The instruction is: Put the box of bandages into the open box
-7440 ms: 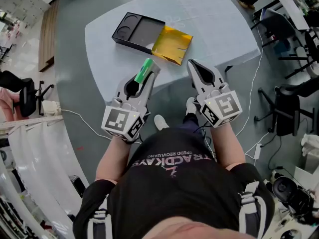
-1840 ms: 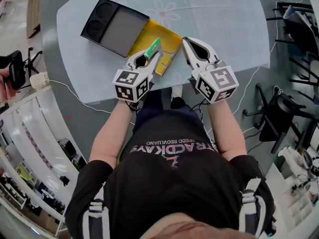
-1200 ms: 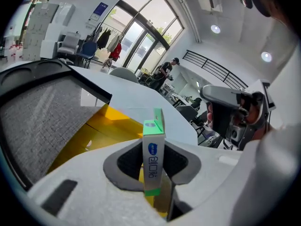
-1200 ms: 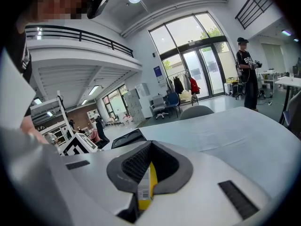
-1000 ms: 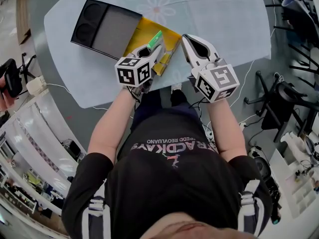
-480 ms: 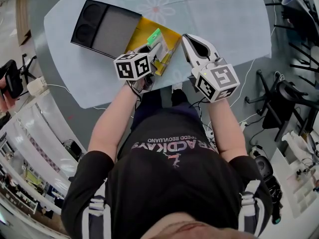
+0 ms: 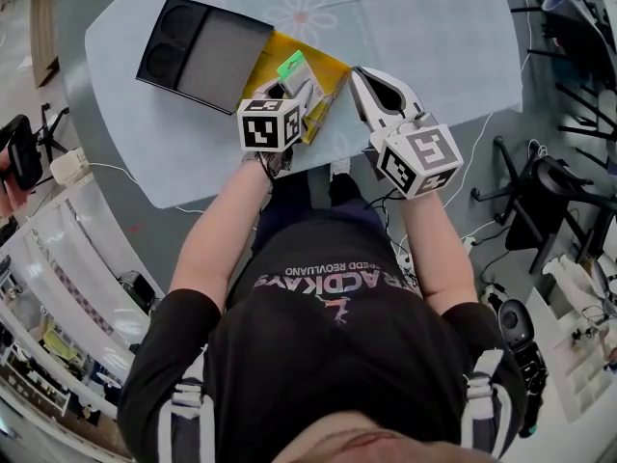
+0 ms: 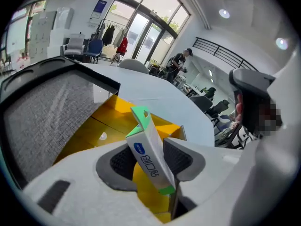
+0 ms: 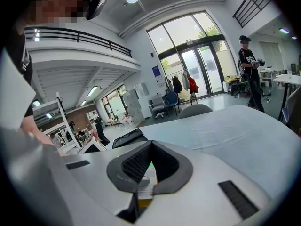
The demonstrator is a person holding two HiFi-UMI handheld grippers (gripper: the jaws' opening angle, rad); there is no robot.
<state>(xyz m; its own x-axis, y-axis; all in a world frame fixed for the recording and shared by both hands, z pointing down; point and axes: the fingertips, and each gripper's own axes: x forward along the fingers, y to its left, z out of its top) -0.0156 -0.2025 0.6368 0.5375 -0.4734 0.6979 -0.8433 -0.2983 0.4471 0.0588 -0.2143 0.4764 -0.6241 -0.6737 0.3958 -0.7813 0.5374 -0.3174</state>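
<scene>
1. The slim white carton of bandages with green ends (image 8: 146, 149) stands tilted between the fingers (image 8: 181, 159) of the left gripper (image 7: 294, 90), over the open yellow cardboard box (image 7: 330, 71).
2. Those fingers are opening. The carton leans on one pad, with a gap at the other.
3. The yellow box lies on the pale blue surface (image 7: 415, 27), touching a black grey-lined tray (image 7: 202, 51).
4. The right gripper (image 7: 359, 73) is just beside it, its fingers together and empty.

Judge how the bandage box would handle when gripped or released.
Likely light and fairly stiff: the bandage box is slim cardboard with straight edges. Narrow, it leans as the left gripper's fingers are opening, so it will probably tip into the yellow box.
</scene>
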